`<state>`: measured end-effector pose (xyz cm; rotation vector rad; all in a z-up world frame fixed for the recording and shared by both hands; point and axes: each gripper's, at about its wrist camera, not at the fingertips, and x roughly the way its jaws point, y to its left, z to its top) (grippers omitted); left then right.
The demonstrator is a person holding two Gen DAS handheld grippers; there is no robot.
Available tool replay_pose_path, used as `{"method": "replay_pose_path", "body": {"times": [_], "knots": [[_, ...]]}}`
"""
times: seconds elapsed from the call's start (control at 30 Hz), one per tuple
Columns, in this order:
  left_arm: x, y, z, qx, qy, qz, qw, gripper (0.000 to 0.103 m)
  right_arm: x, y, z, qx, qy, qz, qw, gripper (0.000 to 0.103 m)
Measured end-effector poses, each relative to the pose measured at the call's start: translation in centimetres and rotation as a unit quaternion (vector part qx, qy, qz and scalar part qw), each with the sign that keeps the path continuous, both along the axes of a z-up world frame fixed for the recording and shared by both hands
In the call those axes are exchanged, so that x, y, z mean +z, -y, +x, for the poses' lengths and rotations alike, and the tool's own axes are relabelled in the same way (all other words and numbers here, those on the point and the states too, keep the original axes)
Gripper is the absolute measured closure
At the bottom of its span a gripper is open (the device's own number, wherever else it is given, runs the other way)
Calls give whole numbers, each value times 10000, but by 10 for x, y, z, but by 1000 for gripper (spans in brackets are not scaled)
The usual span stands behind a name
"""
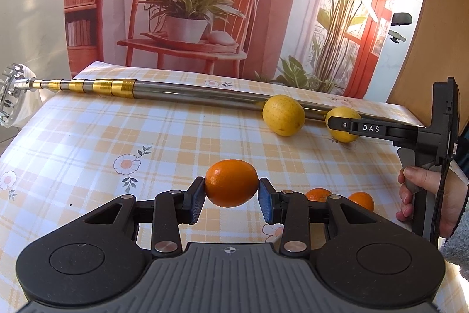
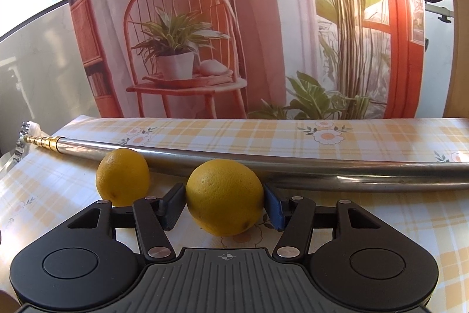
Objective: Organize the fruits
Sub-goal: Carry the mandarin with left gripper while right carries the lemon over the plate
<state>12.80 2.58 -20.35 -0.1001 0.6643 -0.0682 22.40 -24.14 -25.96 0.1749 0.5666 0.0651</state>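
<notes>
In the left wrist view my left gripper [image 1: 231,195] is shut on an orange [image 1: 231,183], its blue pads pressing both sides. Two more oranges [image 1: 319,193] [image 1: 363,200] lie on the checked tablecloth just right of it, partly hidden by my fingers. Farther back, two lemons rest against a metal pole. My right gripper [image 2: 225,204] is shut on the nearer lemon [image 2: 225,197], which sits low over the cloth. The other lemon [image 2: 123,176] lies to its left. Seen from the left wrist, the right gripper [image 1: 334,123] covers part of that lemon [image 1: 343,134]; the free lemon [image 1: 283,115] is beside it.
A long telescopic pole [image 1: 176,91] with a gold section and a toothed picker head [image 1: 10,96] lies across the back of the table [image 1: 73,143]. A printed backdrop [image 1: 205,5] stands behind. A person's hand [image 1: 419,195] holds the right gripper's handle at the right edge.
</notes>
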Motion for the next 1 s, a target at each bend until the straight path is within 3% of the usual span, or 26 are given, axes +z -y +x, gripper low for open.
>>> {"method": "replay_pose_path", "body": {"times": [0.2, 0.43, 0.63, 1.0], "knots": [[1, 1, -2, -28, -7, -25, 10000, 62, 0, 0, -1, -11, -10, -8, 10000, 50], [8, 3, -9, -97, 137, -103, 9998, 62, 10, -10, -12, -37, -337, -39, 9994, 50], [13, 10, -19, -272, 188, -150, 9993, 62, 21, -18, -42, 13, -375, 18, 9993, 50], [21, 23, -44, -689, 177, -177, 9973, 62, 48, -31, -119, -3, -62, 484, 9988, 50]]}}
